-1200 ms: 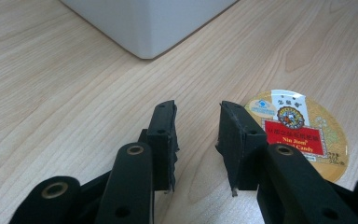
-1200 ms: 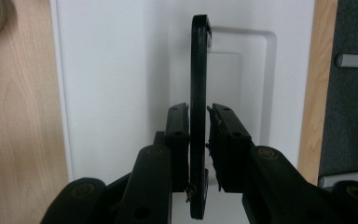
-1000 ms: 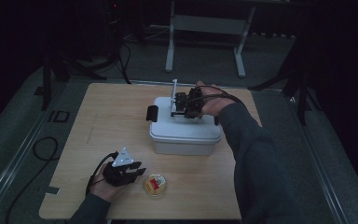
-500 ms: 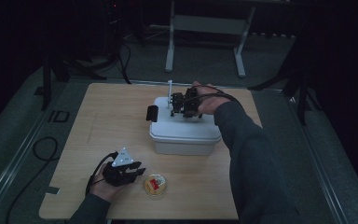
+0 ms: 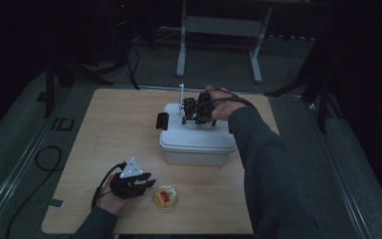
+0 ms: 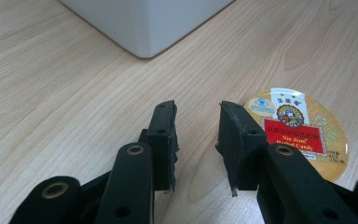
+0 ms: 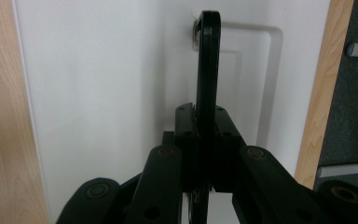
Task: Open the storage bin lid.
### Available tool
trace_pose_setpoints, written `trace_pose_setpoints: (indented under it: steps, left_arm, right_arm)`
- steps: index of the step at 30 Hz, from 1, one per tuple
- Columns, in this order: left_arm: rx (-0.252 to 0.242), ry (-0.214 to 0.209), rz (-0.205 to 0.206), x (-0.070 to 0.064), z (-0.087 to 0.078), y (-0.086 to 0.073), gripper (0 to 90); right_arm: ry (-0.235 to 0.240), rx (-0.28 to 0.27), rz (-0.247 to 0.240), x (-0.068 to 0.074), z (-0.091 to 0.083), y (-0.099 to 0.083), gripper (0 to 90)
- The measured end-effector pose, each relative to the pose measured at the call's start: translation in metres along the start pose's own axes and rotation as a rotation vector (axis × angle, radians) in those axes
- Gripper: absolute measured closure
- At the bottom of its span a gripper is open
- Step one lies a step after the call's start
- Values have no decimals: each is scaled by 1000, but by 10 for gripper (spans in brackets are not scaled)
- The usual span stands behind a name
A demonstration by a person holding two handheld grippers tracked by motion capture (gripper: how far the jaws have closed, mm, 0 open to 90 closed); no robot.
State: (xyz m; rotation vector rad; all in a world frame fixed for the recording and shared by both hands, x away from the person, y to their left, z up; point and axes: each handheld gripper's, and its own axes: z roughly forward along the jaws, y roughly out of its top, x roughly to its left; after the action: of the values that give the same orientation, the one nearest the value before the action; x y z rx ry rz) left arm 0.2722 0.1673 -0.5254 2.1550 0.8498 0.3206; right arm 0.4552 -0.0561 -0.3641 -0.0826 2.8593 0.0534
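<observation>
Since the earlier frames the right gripper (image 5: 185,110) has shifted slightly. One round gold candy tin (image 5: 165,197) lies near-left, just right of the left gripper (image 5: 146,185), whose jaws stand narrowly apart, empty. Centre: one white plastic lidded box (image 5: 199,142). The right gripper clamps its black lid handle (image 7: 208,60), raised upright, long axis running left-right.

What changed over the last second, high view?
Little. The right gripper shifted slightly toward the table's far edge over the white box, staying shut on the box's black handle. The left gripper stayed open, resting on the table beside the round candy tin. Box, tin and the black latch on the box's left side kept their places.
</observation>
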Motion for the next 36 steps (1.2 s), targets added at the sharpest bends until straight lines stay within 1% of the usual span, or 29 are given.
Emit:
trace_pose_setpoints:
  steps: [9,15,29,36]
  left_arm:
    - [0,-1,-1,0,0,0,669]
    - [4,-2,1,0,0,0,669]
    - [4,-3,1,0,1,0,669]
    - [4,-4,2,0,1,0,669]
  right_arm:
    - [-8,0,-15,2,-1,-1,843]
    - [-10,-11,-29,3,-1,-2,844]
    - [-9,-16,-27,2,-1,-2,845]
    - [-11,-15,-25,2,-4,-1,845]
